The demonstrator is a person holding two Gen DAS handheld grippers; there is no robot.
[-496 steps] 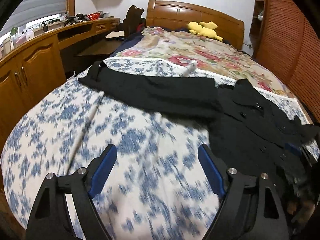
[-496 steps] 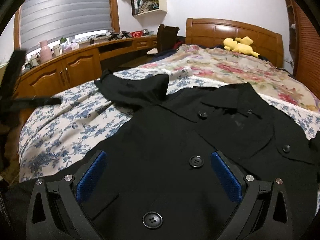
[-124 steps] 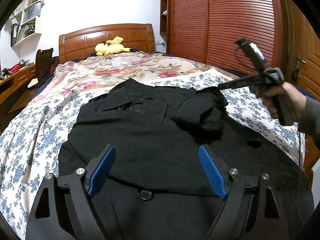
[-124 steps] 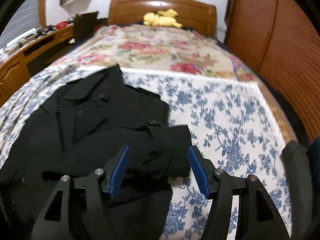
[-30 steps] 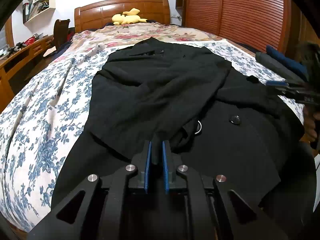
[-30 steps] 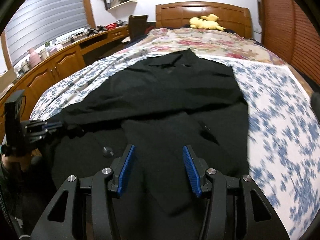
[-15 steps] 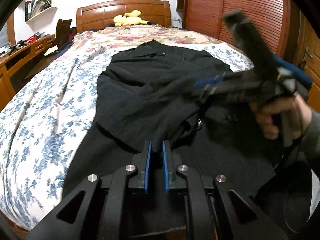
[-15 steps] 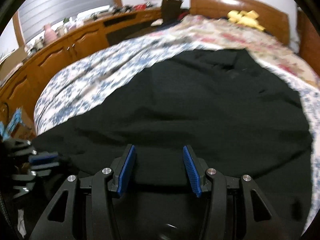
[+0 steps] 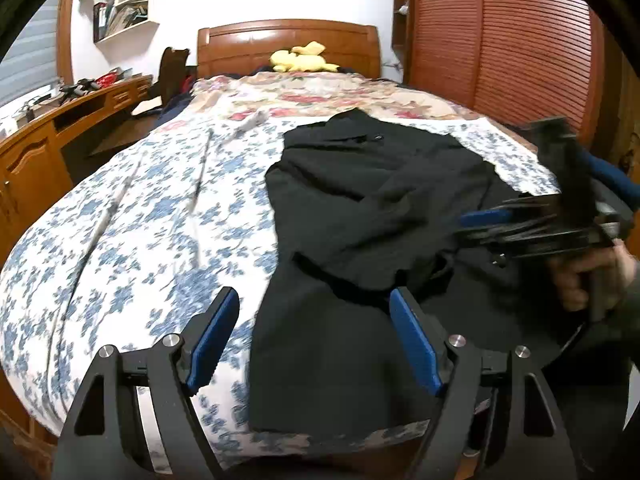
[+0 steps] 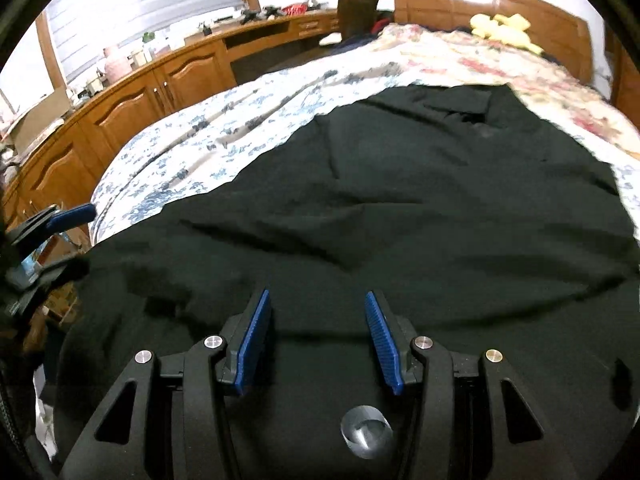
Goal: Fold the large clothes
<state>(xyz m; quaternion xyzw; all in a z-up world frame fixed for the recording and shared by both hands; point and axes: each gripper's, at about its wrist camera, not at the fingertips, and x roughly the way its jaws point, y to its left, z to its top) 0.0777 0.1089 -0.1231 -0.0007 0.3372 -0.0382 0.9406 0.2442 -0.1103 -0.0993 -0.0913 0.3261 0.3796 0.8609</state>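
Observation:
A large black coat [image 9: 372, 216] lies lengthwise on the flower-patterned bed [image 9: 132, 232], collar toward the headboard, with a sleeve folded across its front. My left gripper [image 9: 314, 336] is open and empty above the coat's lower left hem. My right gripper [image 10: 316, 334] is open, jaws partly apart, low over the coat's [image 10: 420, 208] middle. The right gripper also shows in the left wrist view [image 9: 520, 226], held over the coat's right side. The left gripper shows at the left edge of the right wrist view [image 10: 60, 216].
A yellow plush toy [image 9: 302, 62] rests by the wooden headboard [image 9: 288, 46]. A wooden desk with cabinets [image 10: 132, 92] runs along the left of the bed. Slatted wooden wardrobe doors [image 9: 500, 48] stand on the right. The bed's front edge [image 9: 280, 440] is close below the left gripper.
My left gripper has opened, let go of the coat fabric and moved left. My right gripper has moved in low over the coat's middle.

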